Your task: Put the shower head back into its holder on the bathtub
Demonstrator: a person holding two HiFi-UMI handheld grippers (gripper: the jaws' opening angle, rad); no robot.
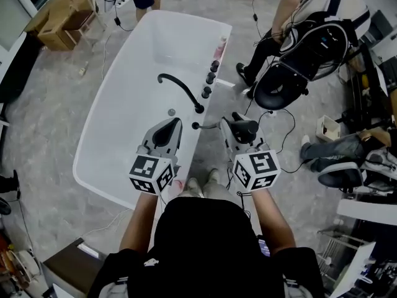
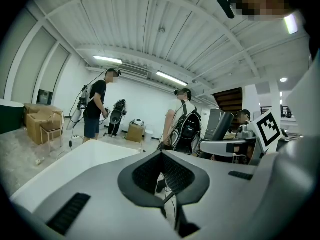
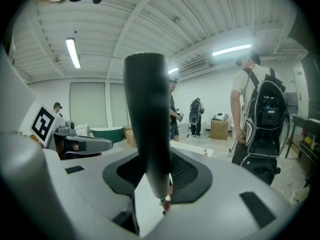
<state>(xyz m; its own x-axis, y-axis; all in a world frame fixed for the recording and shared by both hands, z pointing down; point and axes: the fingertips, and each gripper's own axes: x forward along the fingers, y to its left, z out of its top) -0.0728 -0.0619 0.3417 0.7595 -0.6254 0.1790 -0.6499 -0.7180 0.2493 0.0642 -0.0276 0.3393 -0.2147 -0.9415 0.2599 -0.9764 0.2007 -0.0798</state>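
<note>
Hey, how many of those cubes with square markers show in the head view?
2. One marker cube is on the left gripper, near the bathtub; the other is on the right gripper, which grips the shower head. None looks hidden.

Grey floor (image 1: pixel 49 123) w/ white bathtub (image 1: pixel 124 117) mid, cardboard boxes (image 1: pixel 65 20) top-left, office chair (image 1: pixel 282 85) right.

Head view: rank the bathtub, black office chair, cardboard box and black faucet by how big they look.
1. bathtub, by far the largest
2. office chair
3. cardboard box, farther from the camera, so its true size is unsure
4. faucet, a thin curved spout
</note>
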